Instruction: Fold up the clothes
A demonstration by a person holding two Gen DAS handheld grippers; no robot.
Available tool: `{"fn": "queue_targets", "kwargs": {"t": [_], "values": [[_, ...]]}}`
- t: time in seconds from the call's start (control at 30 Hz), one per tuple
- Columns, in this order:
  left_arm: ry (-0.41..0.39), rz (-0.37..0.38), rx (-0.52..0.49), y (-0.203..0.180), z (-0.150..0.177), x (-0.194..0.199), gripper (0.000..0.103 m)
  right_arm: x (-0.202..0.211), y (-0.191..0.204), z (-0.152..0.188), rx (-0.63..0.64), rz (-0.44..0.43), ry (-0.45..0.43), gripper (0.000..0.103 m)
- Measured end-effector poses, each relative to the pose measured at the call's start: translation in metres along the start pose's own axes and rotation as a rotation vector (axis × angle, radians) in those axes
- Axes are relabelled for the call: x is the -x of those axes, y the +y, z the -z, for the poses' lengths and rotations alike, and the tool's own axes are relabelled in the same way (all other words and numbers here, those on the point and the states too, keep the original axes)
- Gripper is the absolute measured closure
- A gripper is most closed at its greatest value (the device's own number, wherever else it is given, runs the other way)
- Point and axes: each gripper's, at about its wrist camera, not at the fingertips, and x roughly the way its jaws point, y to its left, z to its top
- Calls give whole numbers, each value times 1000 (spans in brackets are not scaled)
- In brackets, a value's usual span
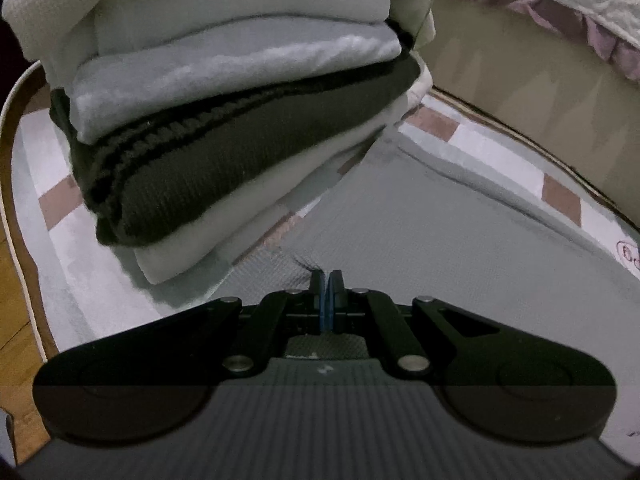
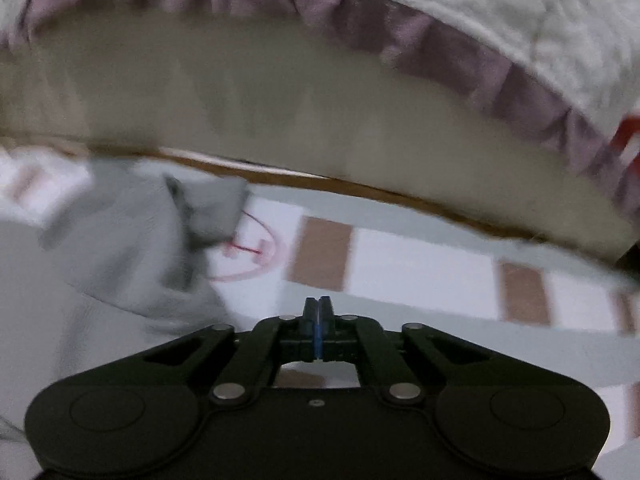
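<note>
Left gripper [image 1: 327,280]: jaws closed, pads pressed together, nothing visibly between them, tips low over a grey garment [image 1: 420,216] spread flat mid-frame on the rug [image 1: 440,128]. Stack of folded clothes [image 1: 224,92] fills the upper left: cream, pale grey and dark knit layers, sitting on the rug. Right gripper [image 2: 318,303]: jaws closed, empty, above the rug's brown-and-white border. Crumpled grey garment [image 2: 132,240] left of frame, blurred. Bed edge with purple ruffle [image 2: 400,40] across the top.
</note>
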Motion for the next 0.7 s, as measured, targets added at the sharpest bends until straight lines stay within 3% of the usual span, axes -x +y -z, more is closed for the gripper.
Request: {"fn": "queue_targets", "kwargs": {"t": [0.07, 0.1, 0.13, 0.17, 0.23, 0.33, 0.53, 0.6, 0.67, 0.7], "values": [[10, -1, -1, -1, 1, -1, 102, 2, -3, -2, -80, -200, 0, 88], [10, 1, 0, -1, 1, -1, 102, 2, 2, -4, -78, -241, -2, 76], [10, 3, 0, -1, 1, -1, 102, 3, 7, -6, -75, -278, -5, 44], [10, 6, 1, -1, 1, -1, 102, 2, 15, -9, -56, -263, -12, 27], [11, 9, 3, -1, 2, -2, 102, -2, 29, -14, -11, -249, -14, 27], [20, 8, 12, 0, 2, -6, 102, -19, 33, -27, -49, -311, 8, 27], [28, 13, 24, 0, 1, -13, 102, -61, -4, -57, -472, -371, 108, 26], [29, 11, 15, -1, 2, -14, 102, -73, -3, -66, -454, -272, 157, 26], [29, 8, 5, -4, 2, -14, 102, -85, 5, -72, -353, -182, 173, 26], [29, 9, 3, -4, 2, -14, 102, -92, 9, -71, -324, -175, 181, 26]]}}
